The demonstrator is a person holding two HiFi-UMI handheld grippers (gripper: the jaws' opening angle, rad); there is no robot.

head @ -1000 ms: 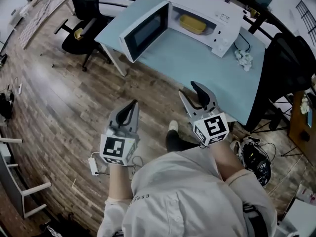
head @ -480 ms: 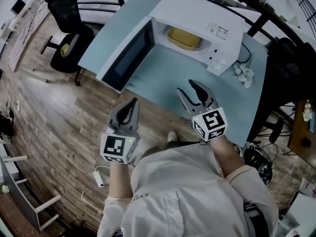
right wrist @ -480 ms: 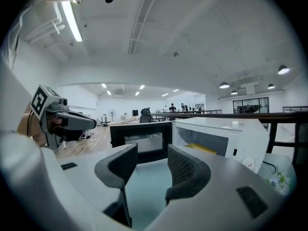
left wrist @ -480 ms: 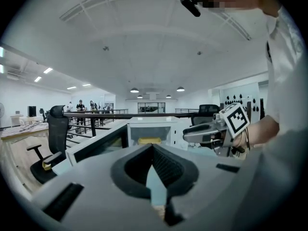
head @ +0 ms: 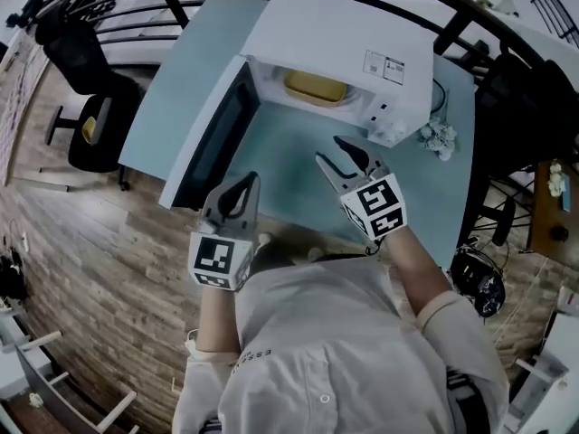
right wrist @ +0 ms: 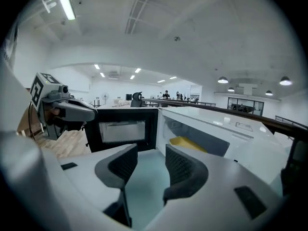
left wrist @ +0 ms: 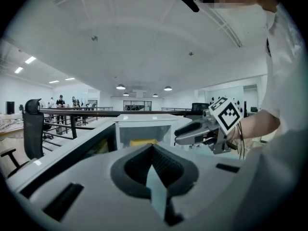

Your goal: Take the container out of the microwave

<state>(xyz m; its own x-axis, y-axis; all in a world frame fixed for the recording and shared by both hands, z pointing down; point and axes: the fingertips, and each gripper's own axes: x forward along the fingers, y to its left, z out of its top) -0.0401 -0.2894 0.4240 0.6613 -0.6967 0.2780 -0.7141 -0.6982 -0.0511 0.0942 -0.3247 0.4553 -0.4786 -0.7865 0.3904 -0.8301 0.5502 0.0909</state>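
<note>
A white microwave (head: 344, 34) stands on the pale blue table (head: 289, 174) with its door (head: 213, 138) swung open to the left. A yellow container (head: 315, 87) sits inside the cavity, also seen in the left gripper view (left wrist: 143, 142) and the right gripper view (right wrist: 187, 143). My right gripper (head: 328, 149) hovers open over the table just in front of the cavity, nothing between its fingers (right wrist: 150, 154). My left gripper (head: 246, 182) is shut and empty (left wrist: 153, 147), by the door's lower edge at the table's front.
A small white crumpled object (head: 437, 138) lies on the table right of the microwave. An office chair (head: 86, 89) stands on the wood floor to the left. Dark railings (head: 488, 25) run behind the table, and a black chair (head: 525, 107) is at the right.
The person has stepped closer to the microwave. Both grippers moved forward; the right one is now over the table near the cavity. Neither has taken hold of anything.
</note>
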